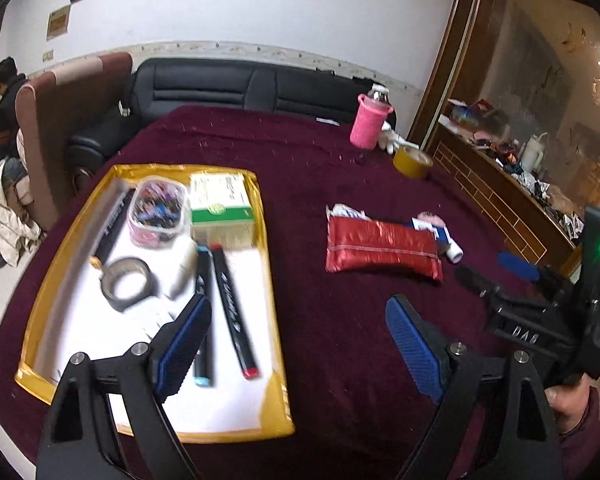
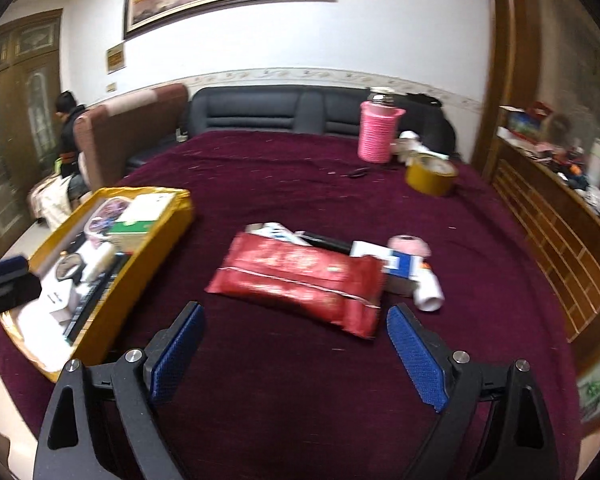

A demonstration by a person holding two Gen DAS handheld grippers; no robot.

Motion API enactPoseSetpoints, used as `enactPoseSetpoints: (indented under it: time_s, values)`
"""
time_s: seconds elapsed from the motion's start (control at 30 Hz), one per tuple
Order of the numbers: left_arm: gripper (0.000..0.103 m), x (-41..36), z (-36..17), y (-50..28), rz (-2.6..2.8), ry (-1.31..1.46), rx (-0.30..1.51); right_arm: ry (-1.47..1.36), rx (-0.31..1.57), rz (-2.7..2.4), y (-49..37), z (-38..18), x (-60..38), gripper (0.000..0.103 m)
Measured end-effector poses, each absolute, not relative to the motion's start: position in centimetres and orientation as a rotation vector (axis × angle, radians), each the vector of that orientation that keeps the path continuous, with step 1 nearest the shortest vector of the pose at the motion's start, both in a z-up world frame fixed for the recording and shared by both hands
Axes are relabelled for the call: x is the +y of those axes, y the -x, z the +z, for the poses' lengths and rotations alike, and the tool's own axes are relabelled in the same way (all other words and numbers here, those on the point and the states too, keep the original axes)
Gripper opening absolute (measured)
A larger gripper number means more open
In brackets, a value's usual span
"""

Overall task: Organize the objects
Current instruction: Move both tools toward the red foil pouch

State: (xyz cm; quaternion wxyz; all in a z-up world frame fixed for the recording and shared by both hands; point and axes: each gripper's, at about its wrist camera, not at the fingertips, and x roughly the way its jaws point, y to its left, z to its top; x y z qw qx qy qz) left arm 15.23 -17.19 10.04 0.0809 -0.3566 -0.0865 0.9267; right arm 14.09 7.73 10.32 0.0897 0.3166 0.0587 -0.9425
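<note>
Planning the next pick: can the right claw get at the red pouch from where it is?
Probably yes: the right claw is open, the red pouch lies just ahead, nothing between them.

Red pouch (image 2: pixel 300 280) flat beside yellow tray (image 2: pixel 148 248)

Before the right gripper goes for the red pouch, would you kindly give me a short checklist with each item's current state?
1. Right gripper open and holding nothing: ok.
2. Left gripper open and holding nothing: ok.
3. Red pouch lies ahead of the right gripper with no obstacle between: ok.
4. Pouch free of other items: not ok; a white tube and small boxes lie against its far side.
5. Space left in the yellow tray: ok, its near end shows bare white floor.
6. Pouch closed: cannot tell.
</note>
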Motion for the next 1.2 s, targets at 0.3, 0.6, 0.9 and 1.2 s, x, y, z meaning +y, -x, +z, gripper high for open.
enactPoseSetpoints:
  time_s: [0.3, 0.6, 0.9, 1.2]
  values:
    - [0.088, -13.5, 9.9, -15.7, 2.762, 1.055, -0.172, -0.931, 0.179, -2.870, -14.1, 10.3, 10.5, 0.096]
    - [0.088, -10.7, 9.6, -15.4, 2.688, 1.076, -0.139, -0.901, 0.241, -2.911, -14.6, 10.9, 11.2, 0.098]
    - [0.088, -9.3, 9.4, -14.5, 2.618, 1.089, -0.146, -0.885, 0.363, -2.934, -14.4, 12.2, 10.7, 0.100]
    - [0.088, -9.8, 9.1, -14.2, 2.573, 1.096, -0.181, -0.952, 0.369, -2.910, -12.4, 12.8, 11.0, 0.101]
